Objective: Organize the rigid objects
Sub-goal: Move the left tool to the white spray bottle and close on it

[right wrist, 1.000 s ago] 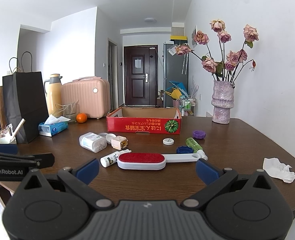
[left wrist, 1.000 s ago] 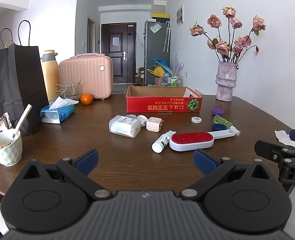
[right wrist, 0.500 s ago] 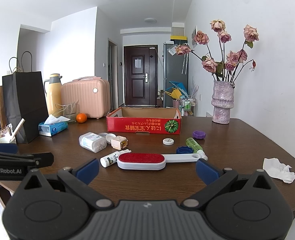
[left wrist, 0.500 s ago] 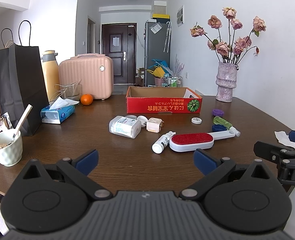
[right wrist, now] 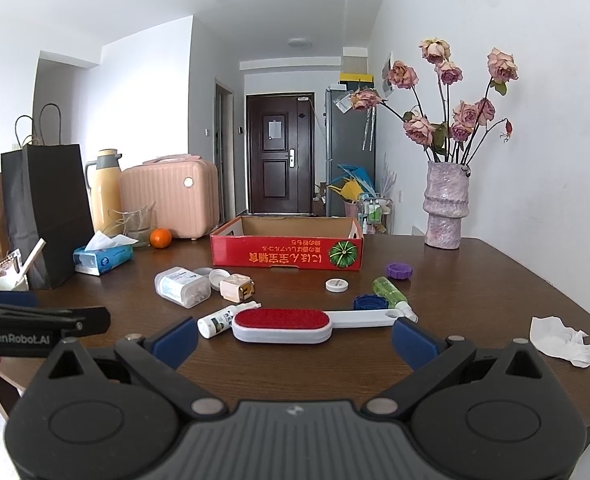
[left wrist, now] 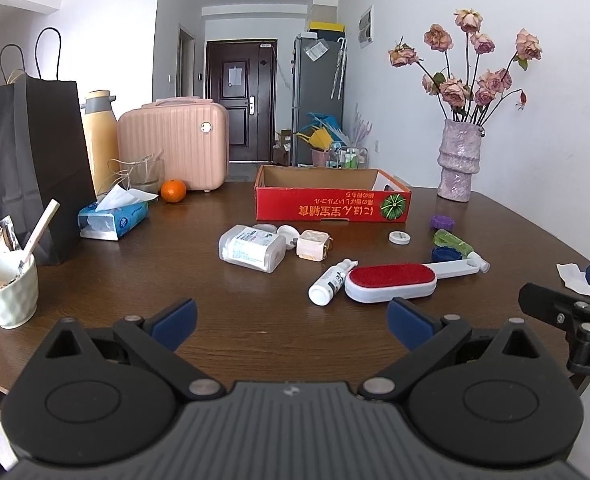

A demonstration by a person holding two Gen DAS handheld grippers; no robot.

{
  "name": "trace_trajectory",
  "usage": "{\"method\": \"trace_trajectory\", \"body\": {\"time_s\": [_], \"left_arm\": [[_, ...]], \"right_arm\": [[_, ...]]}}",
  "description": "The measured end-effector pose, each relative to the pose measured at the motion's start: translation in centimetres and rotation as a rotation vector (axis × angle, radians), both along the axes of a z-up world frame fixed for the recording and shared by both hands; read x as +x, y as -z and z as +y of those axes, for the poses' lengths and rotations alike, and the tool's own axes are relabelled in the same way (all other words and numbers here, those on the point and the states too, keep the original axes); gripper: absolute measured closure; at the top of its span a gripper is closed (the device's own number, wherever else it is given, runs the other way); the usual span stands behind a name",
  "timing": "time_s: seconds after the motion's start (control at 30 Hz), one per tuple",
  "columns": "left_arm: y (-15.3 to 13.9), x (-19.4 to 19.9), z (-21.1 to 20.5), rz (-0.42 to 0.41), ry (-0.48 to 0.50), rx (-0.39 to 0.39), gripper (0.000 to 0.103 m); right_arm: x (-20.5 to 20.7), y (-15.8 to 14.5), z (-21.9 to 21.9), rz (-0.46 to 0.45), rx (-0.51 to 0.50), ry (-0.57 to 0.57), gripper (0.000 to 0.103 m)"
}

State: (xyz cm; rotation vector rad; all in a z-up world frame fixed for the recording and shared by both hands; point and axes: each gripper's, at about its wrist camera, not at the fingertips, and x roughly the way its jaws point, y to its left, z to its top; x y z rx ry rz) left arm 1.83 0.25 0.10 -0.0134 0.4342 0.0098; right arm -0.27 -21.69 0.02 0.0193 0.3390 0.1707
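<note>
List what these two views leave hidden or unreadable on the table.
- Red box interior: both views, its front wall hides the floor.
- Black bag contents: both views, opaque sides.
- Bowl: right wrist view, mostly covered by the left gripper; it shows in the left wrist view.
- White bottle label: both views, print too small.
- Blue cap: left wrist view, partly behind the brush handle.

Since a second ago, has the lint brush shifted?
No. The lint brush lies where it did, in front of the red box, the white spray bottle at its left end.
</note>
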Motion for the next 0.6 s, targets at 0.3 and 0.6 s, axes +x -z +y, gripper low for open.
{"method": "trace_trajectory", "body": {"time_s": [0.3,0.6], "left_arm": [[1.0,1.8,0.3,0.019,0.009,-0.012,0.0],[1.8,4.1,0.5,0.041,0.016,-0.016,0.0]], "right_arm": [[1.6,0.9,0.6,0.029,0.002,-0.01,0.0],[3.6,1.5,0.7,0.038,0.009,0.015,0.0]]}}
